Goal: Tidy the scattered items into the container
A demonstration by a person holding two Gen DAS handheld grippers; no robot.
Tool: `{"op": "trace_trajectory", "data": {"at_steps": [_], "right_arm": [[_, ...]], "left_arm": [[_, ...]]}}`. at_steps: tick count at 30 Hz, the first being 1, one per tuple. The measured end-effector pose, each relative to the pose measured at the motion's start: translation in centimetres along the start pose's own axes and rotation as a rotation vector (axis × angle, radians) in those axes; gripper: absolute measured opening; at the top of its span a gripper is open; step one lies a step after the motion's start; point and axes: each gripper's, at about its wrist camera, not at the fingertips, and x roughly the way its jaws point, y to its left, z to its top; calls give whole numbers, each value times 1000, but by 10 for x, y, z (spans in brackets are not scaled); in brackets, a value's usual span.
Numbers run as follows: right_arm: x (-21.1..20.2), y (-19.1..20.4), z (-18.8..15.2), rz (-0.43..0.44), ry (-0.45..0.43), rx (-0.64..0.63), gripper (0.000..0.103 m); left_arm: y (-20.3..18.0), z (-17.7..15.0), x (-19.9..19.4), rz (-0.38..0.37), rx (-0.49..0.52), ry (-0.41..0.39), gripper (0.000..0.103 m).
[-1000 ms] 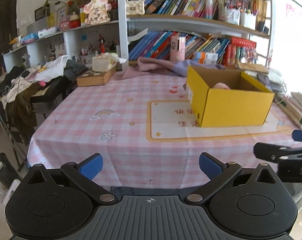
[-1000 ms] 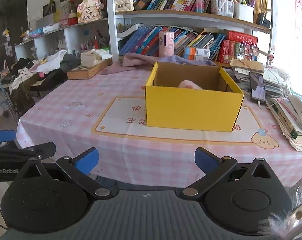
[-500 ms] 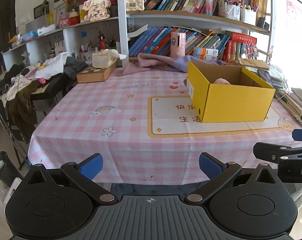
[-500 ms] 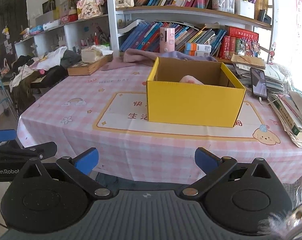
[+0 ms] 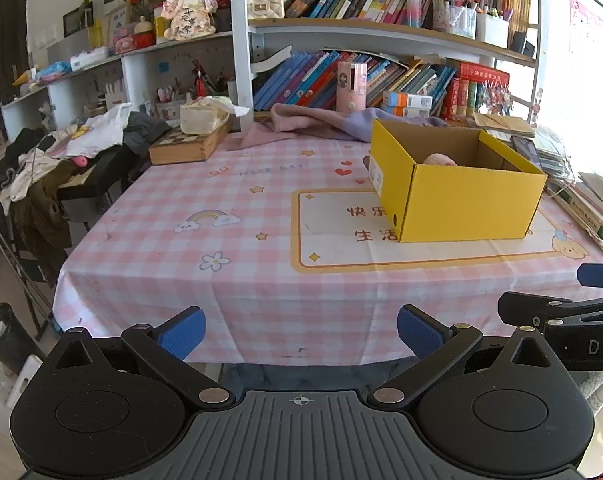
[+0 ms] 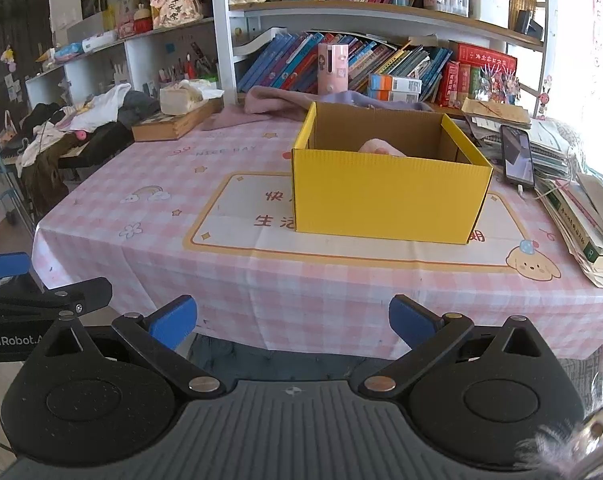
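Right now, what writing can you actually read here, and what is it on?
"GenRobot.A": left gripper body, cut off at the edge.
"DA": right gripper body, cut off.
"快乐", "生活": tablecloth, partly behind the yellow box.
"NICE DAY": tablecloth.
Book spines: too small to read.

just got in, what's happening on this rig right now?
A person holds two handheld grippers at the near edge of the table, both open and holding nothing: the left gripper and the right gripper. Neither touches anything. The yellow cardboard box sits open on the pink checked tablecloth, with a pink item inside, mostly hidden by the box wall. No loose items show on the cloth in front of the box, so the tidying looks about done.
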Motion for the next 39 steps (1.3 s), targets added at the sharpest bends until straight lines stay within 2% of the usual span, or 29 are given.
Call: {"op": "trace_trajectory", "data": {"at_steps": [39], "right_arm": [[8, 1, 3, -4, 30, -12, 103]], "left_arm": [[2, 1, 10, -12, 5, 27, 103]]}}
